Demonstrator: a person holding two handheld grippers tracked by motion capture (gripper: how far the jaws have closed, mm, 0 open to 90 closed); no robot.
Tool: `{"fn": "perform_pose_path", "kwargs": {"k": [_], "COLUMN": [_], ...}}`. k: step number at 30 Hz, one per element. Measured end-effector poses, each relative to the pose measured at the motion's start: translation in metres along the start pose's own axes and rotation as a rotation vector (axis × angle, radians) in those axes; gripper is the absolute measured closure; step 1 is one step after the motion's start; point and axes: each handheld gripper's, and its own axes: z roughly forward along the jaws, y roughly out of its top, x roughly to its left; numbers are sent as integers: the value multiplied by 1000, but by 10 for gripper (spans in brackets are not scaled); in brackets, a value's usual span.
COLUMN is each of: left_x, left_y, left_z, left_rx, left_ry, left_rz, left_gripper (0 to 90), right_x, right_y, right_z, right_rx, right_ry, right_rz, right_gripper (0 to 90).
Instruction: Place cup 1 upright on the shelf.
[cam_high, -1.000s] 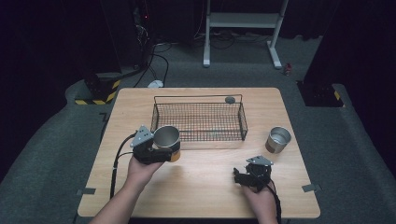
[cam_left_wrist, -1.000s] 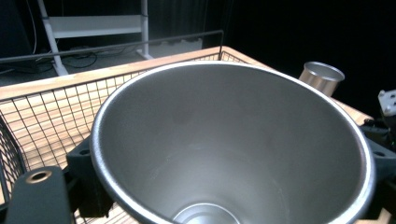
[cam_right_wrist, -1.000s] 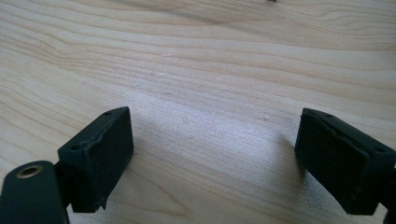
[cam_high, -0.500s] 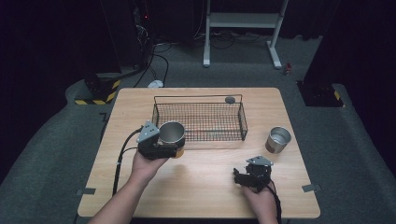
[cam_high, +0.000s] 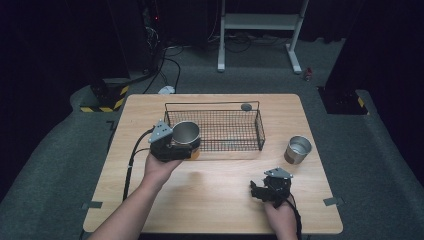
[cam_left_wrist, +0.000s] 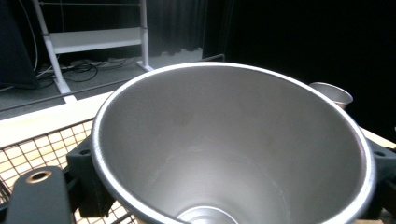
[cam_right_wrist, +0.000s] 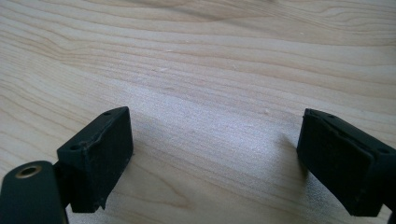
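Left gripper (cam_high: 186, 146) clamped on steel cup (cam_high: 186, 134) at wire basket (cam_high: 260, 131) — right gripper (cam_high: 257, 190) jaws wide

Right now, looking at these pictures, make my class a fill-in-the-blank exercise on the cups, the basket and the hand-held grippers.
1. The left hand-held gripper is shut on a metal ____.
2. That cup is held at the near left corner of the wire ____.
3. The right hand-held gripper has its jaws ____ above the table.
4. The second cup stands ____ the basket.

Missing words: cup; basket; open; outside
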Motion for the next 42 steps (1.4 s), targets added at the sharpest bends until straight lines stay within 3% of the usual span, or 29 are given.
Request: {"fn": "perform_pose_path", "kwargs": {"k": [8,15,17,29,34,36,42], "left_x": [9,15,19,34,40,43,48], "left_y": [9,14,14,18,16,14,14], "left_z": [7,16,20,36,43,48,54], "left_rx": [-17,-27,-37,-23,-22,0,8], "left_ry": [18,27,33,68,72,91,104], "left_rz": [-12,0,-16,-24,-52,-44,-38], "left_gripper": [131,131,131,131,131,131,131], "right_x": [0,0,0,0,0,0,0], "right_y": [0,0,0,0,0,0,0], "right_z": [0,0,0,0,0,0,0], "right_rx": [0,1,1,1,1,1,1], "right_ry": [0,-1,-1,-2,-1,-1,-1], "right_rz": [0,5,5,5,5,5,5], "right_gripper": [106,106,106,106,106,106,106]}}
